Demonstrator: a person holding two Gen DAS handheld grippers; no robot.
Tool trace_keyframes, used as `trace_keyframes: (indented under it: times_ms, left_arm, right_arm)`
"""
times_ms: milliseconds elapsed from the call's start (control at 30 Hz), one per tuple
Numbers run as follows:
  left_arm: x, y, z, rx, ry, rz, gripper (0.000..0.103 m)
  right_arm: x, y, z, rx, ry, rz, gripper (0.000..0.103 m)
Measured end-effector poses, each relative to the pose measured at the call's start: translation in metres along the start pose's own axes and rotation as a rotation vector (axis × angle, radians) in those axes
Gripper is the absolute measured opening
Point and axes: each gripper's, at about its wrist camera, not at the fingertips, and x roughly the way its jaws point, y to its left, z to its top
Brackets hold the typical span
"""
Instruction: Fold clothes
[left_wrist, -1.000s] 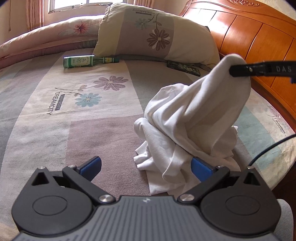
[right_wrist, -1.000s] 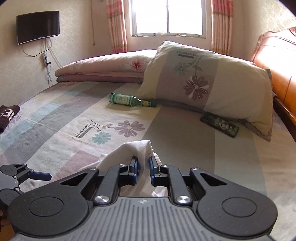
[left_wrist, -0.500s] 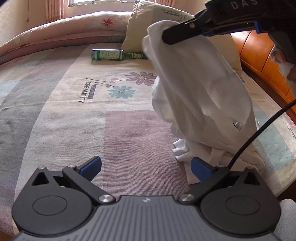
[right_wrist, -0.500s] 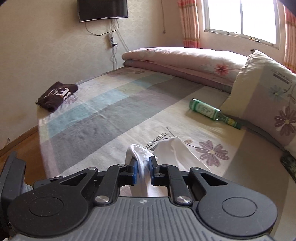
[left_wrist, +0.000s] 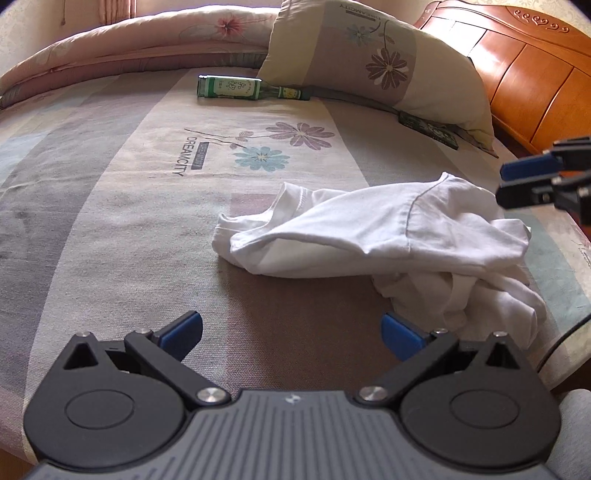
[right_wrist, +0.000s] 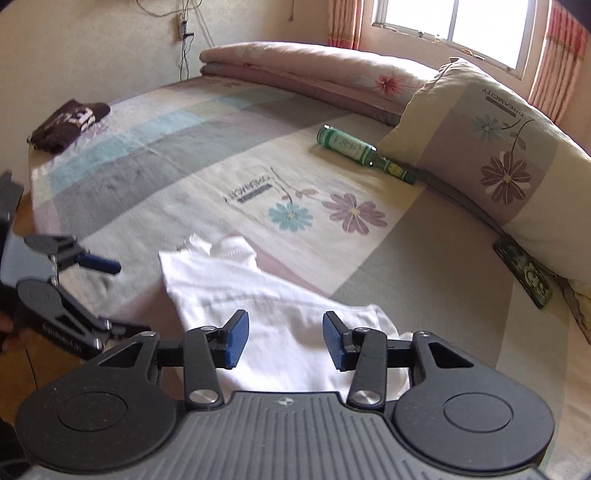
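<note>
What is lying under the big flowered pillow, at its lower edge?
A dark patterned flat object sticks out from under the pillow; its far part is covered. The green bottle has its neck end at the pillow's edge; whether the tip goes underneath cannot be told.

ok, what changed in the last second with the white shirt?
The right gripper had the white shirt pinched and lifted; now its jaws are opening, and the shirt lies crumpled on the bed. The left gripper stayed open and empty. Bottle and pillow unmoved.

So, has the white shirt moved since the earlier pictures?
Yes. The white shirt was hanging up in front of the pillow; now it lies flat on the bed, below the pillow.
</note>
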Motion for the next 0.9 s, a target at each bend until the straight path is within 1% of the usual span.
trace_keyframes:
  times_ms: [67,133,233,300,367,400,433,500,567,667,767,833,900]
  left_arm:
    - [0.001,-0.001,-0.002,0.003,0.007,0.002,0.102]
    - [0.002,-0.001,-0.003,0.0,0.013,0.005,0.102]
    - [0.001,-0.002,-0.004,-0.004,0.012,0.003,0.102]
    - [-0.001,-0.002,-0.005,-0.007,0.011,0.002,0.102]
    - [-0.002,-0.001,-0.006,-0.009,0.01,0.007,0.102]
    - [-0.003,0.0,-0.006,-0.01,0.009,0.012,0.102]
    - [-0.004,0.001,-0.006,-0.011,0.007,0.017,0.102]
    - [-0.005,0.004,-0.006,-0.016,0.003,0.024,0.102]
    - [-0.003,0.008,-0.006,-0.026,0.007,0.027,0.102]
    - [0.001,0.009,-0.005,-0.029,0.01,0.024,0.102]
    - [0.004,0.007,-0.005,-0.026,0.012,0.013,0.102]
    - [0.005,0.004,-0.005,-0.022,0.013,0.004,0.102]
    - [0.006,0.001,-0.005,-0.018,0.015,-0.001,0.102]
  right_arm:
    - [0.002,0.01,-0.012,-0.027,0.028,0.007,0.051]
    - [0.004,0.021,-0.015,-0.054,0.034,0.015,0.051]
    - [0.012,0.042,-0.01,-0.113,0.018,0.025,0.051]
    - [0.023,0.054,-0.005,-0.163,0.016,0.009,0.051]
    - [0.036,0.057,-0.001,-0.193,0.035,-0.008,0.05]
    - [0.041,0.056,0.0,-0.189,0.047,-0.011,0.048]
    - [0.042,0.051,0.002,-0.163,0.05,0.003,0.039]
    - [0.039,0.038,0.004,-0.099,0.043,0.037,0.026]
    - [0.031,0.025,0.006,-0.046,0.022,0.052,0.023]
    - [0.018,-0.001,0.007,0.055,-0.004,0.08,0.023]
    - [0.008,-0.027,0.006,0.135,-0.024,0.055,0.022]
    - [0.005,-0.042,0.005,0.181,-0.032,0.044,0.013]
    - [0.006,-0.046,0.004,0.183,-0.03,0.025,0.012]
